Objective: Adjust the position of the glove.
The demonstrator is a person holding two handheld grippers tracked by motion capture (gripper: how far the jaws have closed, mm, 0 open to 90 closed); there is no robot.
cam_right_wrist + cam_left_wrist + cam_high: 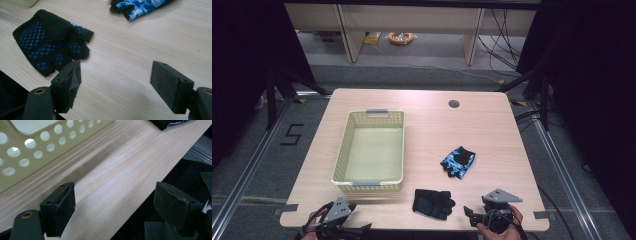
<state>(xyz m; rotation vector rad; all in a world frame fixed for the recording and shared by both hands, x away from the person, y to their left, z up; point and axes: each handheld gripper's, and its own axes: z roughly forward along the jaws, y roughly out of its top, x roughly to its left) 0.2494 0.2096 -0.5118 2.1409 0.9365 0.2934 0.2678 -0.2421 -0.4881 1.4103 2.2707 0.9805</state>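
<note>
A black fingerless glove [432, 203] with blue grip dots lies palm up near the table's front edge, seen close in the right gripper view as the black glove [51, 41]. A blue camouflage glove [458, 161] lies farther back and right; its edge shows as the camouflage glove [140, 6]. My right gripper [472, 214] hovers just right of the black glove, open and empty [116, 83]. My left gripper [354, 209] sits at the front left edge, open [115, 205], just before the cream basket [343, 155].
The cream perforated basket [37, 142] stands empty on the wooden table's left half. A round cable hole [454, 104] sits at the table's back right. Bare wood [482, 135] spreads around the gloves. Dark floor and rails surround the table.
</note>
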